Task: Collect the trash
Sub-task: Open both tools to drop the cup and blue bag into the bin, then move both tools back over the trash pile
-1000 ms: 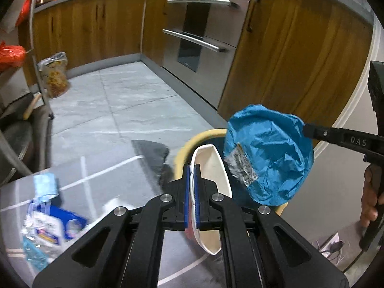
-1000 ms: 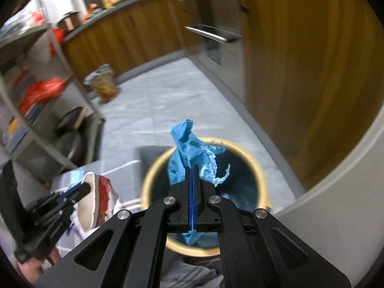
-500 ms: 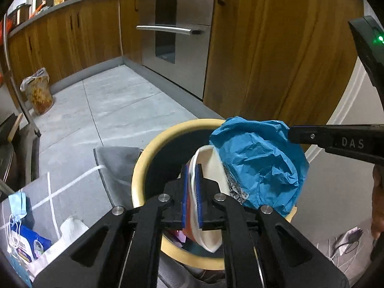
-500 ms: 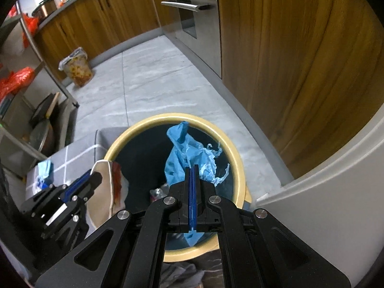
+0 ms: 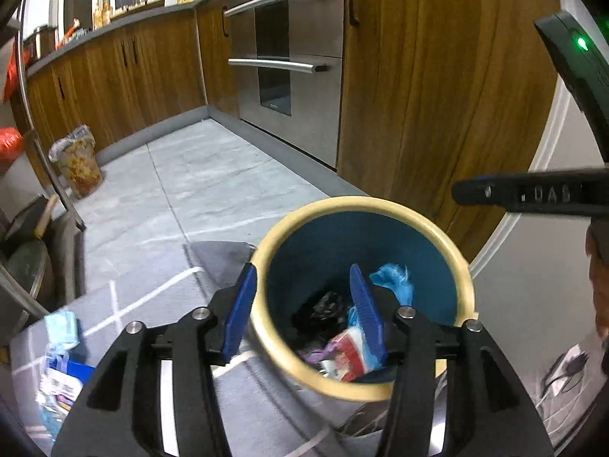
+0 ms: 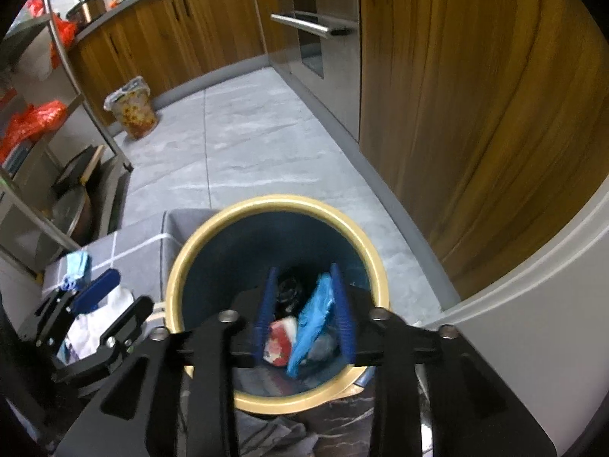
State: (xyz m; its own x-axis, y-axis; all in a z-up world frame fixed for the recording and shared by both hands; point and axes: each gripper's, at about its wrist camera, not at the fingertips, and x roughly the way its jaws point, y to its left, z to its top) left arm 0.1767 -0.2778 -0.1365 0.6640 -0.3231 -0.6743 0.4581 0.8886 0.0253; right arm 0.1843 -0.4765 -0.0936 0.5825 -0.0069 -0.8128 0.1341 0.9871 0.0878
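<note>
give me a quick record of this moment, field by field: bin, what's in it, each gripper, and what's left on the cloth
bin: round bin, cream rim, dark blue inside, on the floor by wooden cabinets
contents: blue plastic bag, red and white wrapper, dark trash
left gripper: over the bin, jaws opening, nothing gripped
right gripper: over the bin, jaws opening, blue bag between them, released
grey cloth: light blue face mask and blue packet lie there

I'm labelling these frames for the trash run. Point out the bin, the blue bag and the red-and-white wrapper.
bin (image 6: 365, 251): right wrist view, yellow rim.
blue bag (image 6: 318, 316): right wrist view, its crumpled middle.
red-and-white wrapper (image 5: 344, 354): left wrist view, its red face.
</note>
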